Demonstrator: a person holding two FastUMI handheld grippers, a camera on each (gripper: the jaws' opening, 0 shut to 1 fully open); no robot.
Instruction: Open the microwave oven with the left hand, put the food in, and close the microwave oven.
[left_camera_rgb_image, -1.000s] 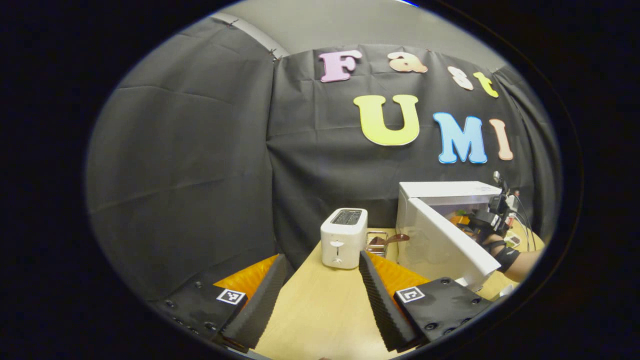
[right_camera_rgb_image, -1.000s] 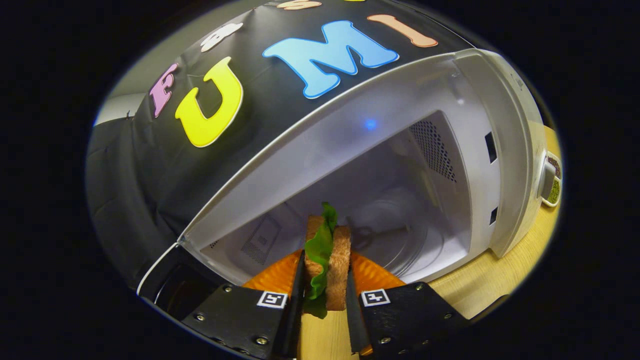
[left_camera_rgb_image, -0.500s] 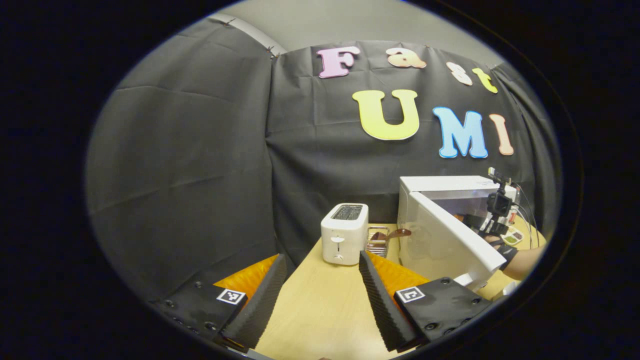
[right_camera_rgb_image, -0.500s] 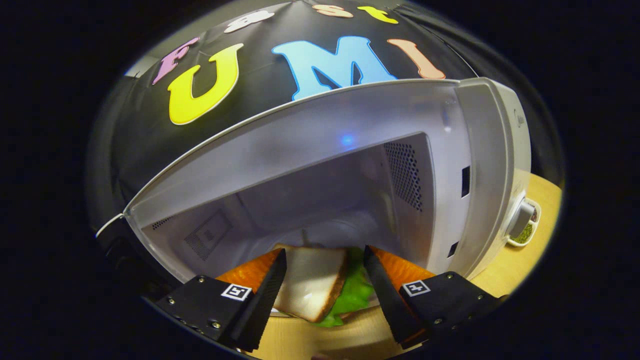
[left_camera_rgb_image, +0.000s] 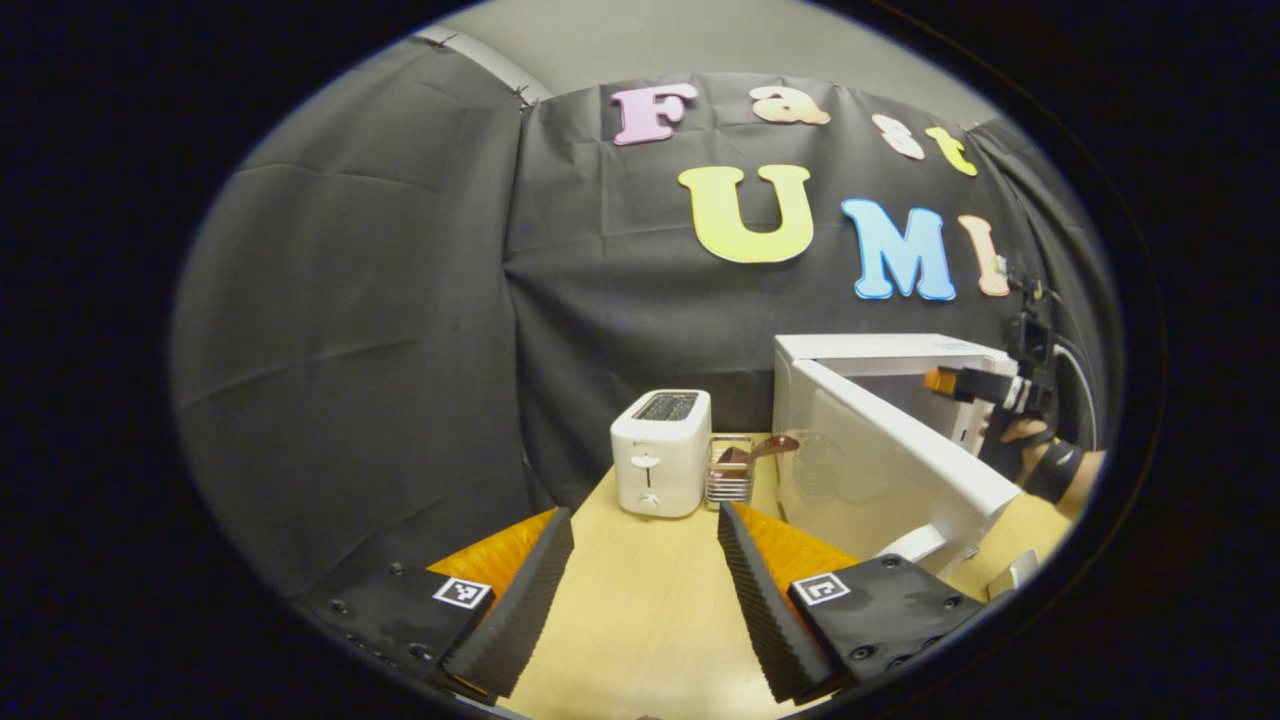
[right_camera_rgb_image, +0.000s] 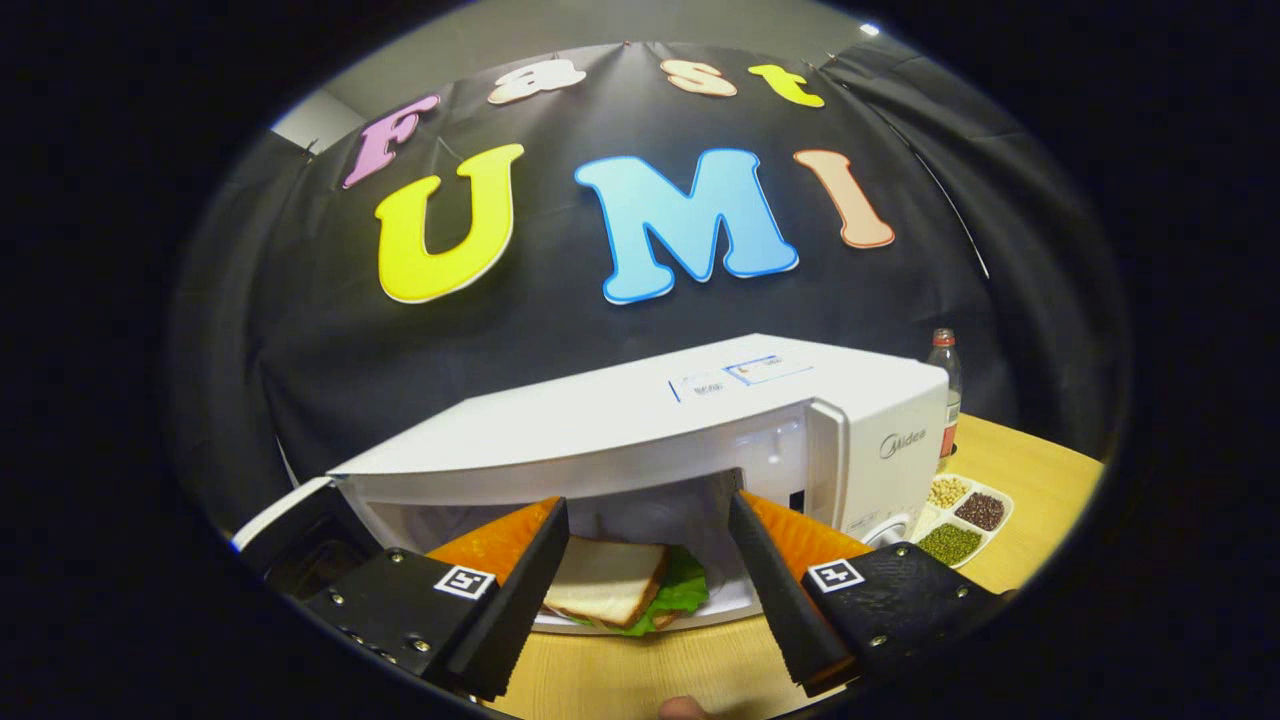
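- The toasted-bread sandwich with green lettuce (right_camera_rgb_image: 615, 592) is seen lying flat inside the white box-shaped microwave oven (right_camera_rgb_image: 700, 420), near the front of its cavity.
- The oven's white door (left_camera_rgb_image: 880, 470) is seen swung open.
- The right gripper (right_camera_rgb_image: 645, 580) is held before the cavity, jaws spread, nothing pinched.
- The left gripper (left_camera_rgb_image: 640, 590) is held over the pale wooden table (left_camera_rgb_image: 640, 620), jaws spread and empty.
- A white two-slot toaster (left_camera_rgb_image: 660, 452) is seen left of the oven, and a divided dish of beans (right_camera_rgb_image: 955, 520) on its other side.

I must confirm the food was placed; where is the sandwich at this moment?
In the right gripper view, the sandwich lies flat inside the open microwave oven, low in the picture, seen between the open fingers of the right hand-held gripper, untouched by them.
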